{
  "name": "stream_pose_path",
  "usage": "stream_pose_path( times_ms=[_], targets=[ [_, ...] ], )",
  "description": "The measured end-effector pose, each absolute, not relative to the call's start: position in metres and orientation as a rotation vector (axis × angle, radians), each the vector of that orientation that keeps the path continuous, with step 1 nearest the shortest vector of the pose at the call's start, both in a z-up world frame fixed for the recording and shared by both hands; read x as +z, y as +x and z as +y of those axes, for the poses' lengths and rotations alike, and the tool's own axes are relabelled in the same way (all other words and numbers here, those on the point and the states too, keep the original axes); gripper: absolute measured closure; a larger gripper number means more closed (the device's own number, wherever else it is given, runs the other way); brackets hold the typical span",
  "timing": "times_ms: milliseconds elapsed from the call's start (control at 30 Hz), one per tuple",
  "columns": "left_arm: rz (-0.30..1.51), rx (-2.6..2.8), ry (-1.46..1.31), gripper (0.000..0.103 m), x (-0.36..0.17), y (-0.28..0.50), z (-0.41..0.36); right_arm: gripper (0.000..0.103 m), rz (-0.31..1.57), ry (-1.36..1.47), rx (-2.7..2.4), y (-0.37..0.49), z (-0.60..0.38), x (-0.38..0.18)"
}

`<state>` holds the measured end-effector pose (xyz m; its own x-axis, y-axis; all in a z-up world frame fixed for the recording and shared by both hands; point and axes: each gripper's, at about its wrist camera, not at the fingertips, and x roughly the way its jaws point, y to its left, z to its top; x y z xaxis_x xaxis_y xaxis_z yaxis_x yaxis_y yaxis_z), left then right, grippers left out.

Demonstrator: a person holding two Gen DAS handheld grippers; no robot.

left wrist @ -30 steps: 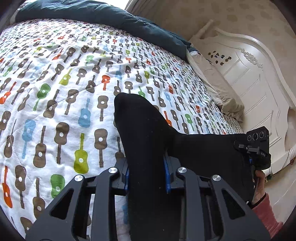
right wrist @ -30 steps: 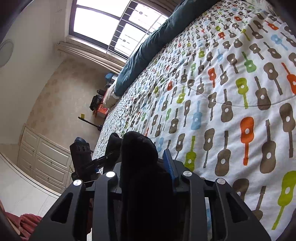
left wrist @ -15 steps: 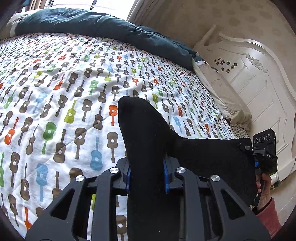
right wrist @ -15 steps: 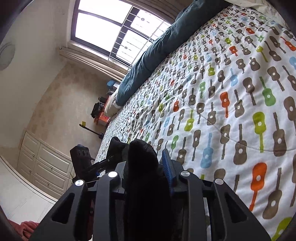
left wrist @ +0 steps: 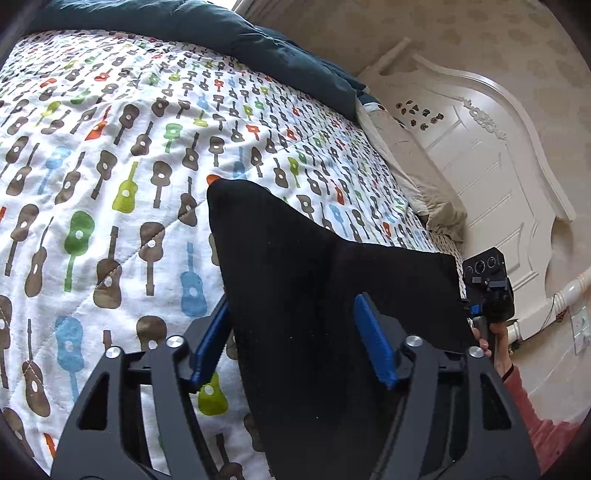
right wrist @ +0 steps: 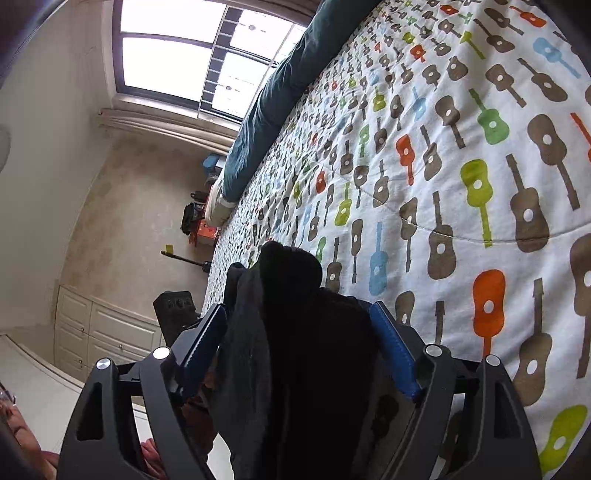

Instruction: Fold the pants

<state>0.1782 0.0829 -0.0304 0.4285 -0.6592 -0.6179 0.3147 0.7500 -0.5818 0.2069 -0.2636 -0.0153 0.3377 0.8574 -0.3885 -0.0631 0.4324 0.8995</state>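
The black pants lie between the two grippers over the near edge of the bed. My left gripper is open; its blue pads stand apart on either side of the cloth, which lies loose between them. In the right wrist view my right gripper is open too, with a bunched end of the pants between its spread blue pads. The right gripper also shows in the left wrist view at the far end of the pants.
A white quilt with coloured guitars covers the bed. A dark teal duvet lies along its far side, a beige pillow by the white headboard. White cabinets and a window lie beyond.
Both grippers have opened and let go of the black pants. The left gripper has come lower toward the quilt, and the cloth now sits loose between the pads.
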Motion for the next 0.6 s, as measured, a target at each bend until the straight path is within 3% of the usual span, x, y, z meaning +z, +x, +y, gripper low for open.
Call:
stream_pose_path(
  times_ms=[67,100,133,167,300,600],
  targets=[
    [0.950,-0.638,-0.434,0.035,-0.033,0.183,0.083,0.027,1.064,0.926,0.774,0.207,-0.261,-0.017],
    [0.954,-0.647,-0.458,0.048,-0.035,0.186,0.082,0.034,1.065,0.919,0.794,0.209,-0.257,-0.017],
    [0.966,-0.634,-0.461,0.060,-0.038,0.189,0.081,0.061,1.076,0.912,0.801,0.210,-0.250,-0.017],
    [0.980,-0.607,-0.445,0.070,-0.041,0.192,0.079,0.065,1.081,0.907,0.792,0.211,-0.244,-0.018],
    [0.969,-0.576,-0.409,0.077,-0.037,0.195,0.075,0.069,1.040,0.829,0.750,0.214,-0.238,-0.004],
    [0.918,-0.494,-0.329,0.079,-0.013,0.229,0.073,0.071,0.985,0.812,0.712,0.258,-0.231,0.016]
  ],
)
